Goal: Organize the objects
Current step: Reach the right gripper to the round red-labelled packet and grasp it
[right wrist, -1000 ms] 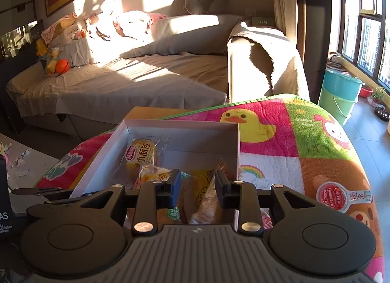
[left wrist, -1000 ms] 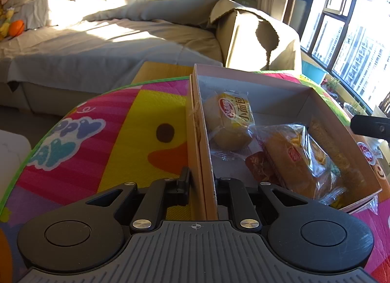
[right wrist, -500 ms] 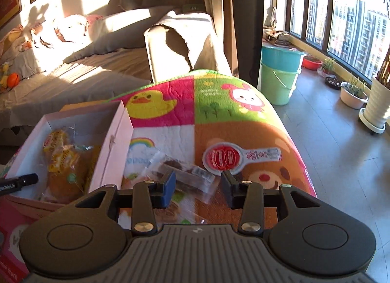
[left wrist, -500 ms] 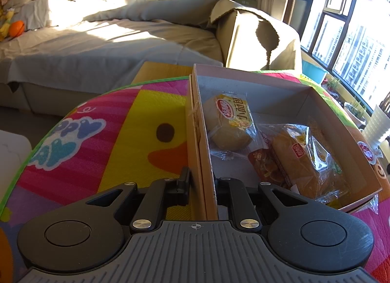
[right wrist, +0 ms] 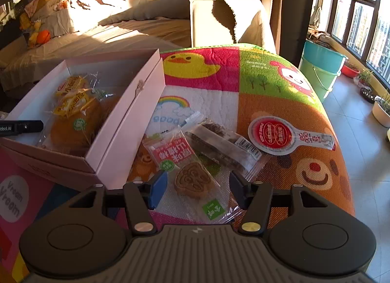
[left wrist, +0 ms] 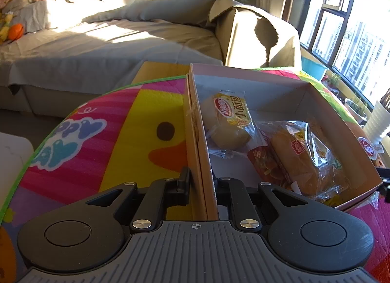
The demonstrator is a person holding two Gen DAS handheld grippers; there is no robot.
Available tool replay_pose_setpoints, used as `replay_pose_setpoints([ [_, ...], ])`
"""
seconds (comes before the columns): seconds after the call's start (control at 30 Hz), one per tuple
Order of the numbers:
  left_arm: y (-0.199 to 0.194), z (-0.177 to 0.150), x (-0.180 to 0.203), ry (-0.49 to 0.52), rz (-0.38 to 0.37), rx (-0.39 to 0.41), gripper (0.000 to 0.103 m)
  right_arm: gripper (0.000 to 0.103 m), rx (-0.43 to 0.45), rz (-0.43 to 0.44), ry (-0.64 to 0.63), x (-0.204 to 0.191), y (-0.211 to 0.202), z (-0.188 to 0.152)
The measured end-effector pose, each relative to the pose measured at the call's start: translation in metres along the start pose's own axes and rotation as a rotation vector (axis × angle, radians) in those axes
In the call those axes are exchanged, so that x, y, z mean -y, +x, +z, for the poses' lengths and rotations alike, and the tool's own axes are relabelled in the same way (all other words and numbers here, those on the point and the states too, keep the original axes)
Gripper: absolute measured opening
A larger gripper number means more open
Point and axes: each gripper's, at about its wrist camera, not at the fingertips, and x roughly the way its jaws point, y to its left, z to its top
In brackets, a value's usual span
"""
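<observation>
The left gripper (left wrist: 201, 185) is clamped on the near side wall of the pink box (left wrist: 251, 80), one finger outside the wall, the other inside, pinching the cardboard tight. In this left wrist view the box sits open on the colourful play mat (left wrist: 109, 136) that covers the bench, right beside the big yellow duck print. Inside it, a yellow-labelled bun packet (left wrist: 229, 122) lies against the gripped wall, a larger wrapped bread (left wrist: 304, 161) fills the other half, and a small red packet (left wrist: 264, 163) is tucked between them. A sunlit sofa (left wrist: 121, 46) runs behind the bench. Over to the right wrist view: the right gripper (right wrist: 198, 186) hangs low over the mat with its jaws opening, and the biscuit packet (right wrist: 192, 178), clear wrap with a red and white label, lies between the fingers, with no pad touching it. Just beyond it, overlapping its far corner, lies a long clear packet of dark bars (right wrist: 219, 146). Further right on the orange patch rests a round red-lidded sachet (right wrist: 271, 135) with a white tab. The pink box (right wrist: 126, 122) stands at left, just beside the loose snacks, wrapped breads (right wrist: 73, 117) showing inside, and the tip of the left gripper's finger (right wrist: 26, 125) shows at the box's left wall. Teal buckets (right wrist: 321, 63) stand on the floor past the bench.
</observation>
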Motion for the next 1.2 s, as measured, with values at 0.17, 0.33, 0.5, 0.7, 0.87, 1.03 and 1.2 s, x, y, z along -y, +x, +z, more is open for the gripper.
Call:
replay_pose_setpoints([
  [0.17, 0.0, 0.0, 0.0, -0.002, 0.001, -0.001, 0.015, 0.057, 0.056, -0.132, 0.102, 0.045, 0.008, 0.042],
  [0.33, 0.0, 0.0, 0.0, -0.001, 0.002, -0.002, 0.015, 0.037, -0.018, -0.233, 0.332, 0.115, 0.052, 0.066],
  [0.5, 0.0, 0.0, 0.001, -0.002, 0.002, -0.003, 0.015, 0.033, -0.078, -0.212, 0.363, 0.132, 0.051, 0.046],
  [0.7, 0.0, 0.0, 0.0, -0.003, -0.002, -0.001, 0.015, 0.034, -0.121, -0.081, 0.299, 0.091, -0.003, -0.001],
  [0.87, 0.0, 0.0, 0.0, -0.002, -0.002, 0.0, 0.015, 0.039, -0.057, -0.128, 0.237, 0.065, -0.031, -0.013],
  [1.03, 0.0, 0.0, 0.0, -0.002, -0.002, -0.001, 0.015, 0.054, 0.0, -0.183, 0.116, 0.046, -0.011, 0.004],
  [1.2, 0.0, 0.001, 0.002, 0.007, 0.005, -0.005, 0.015, 0.055, 0.012, -0.242, 0.024, 0.036, 0.032, 0.019],
])
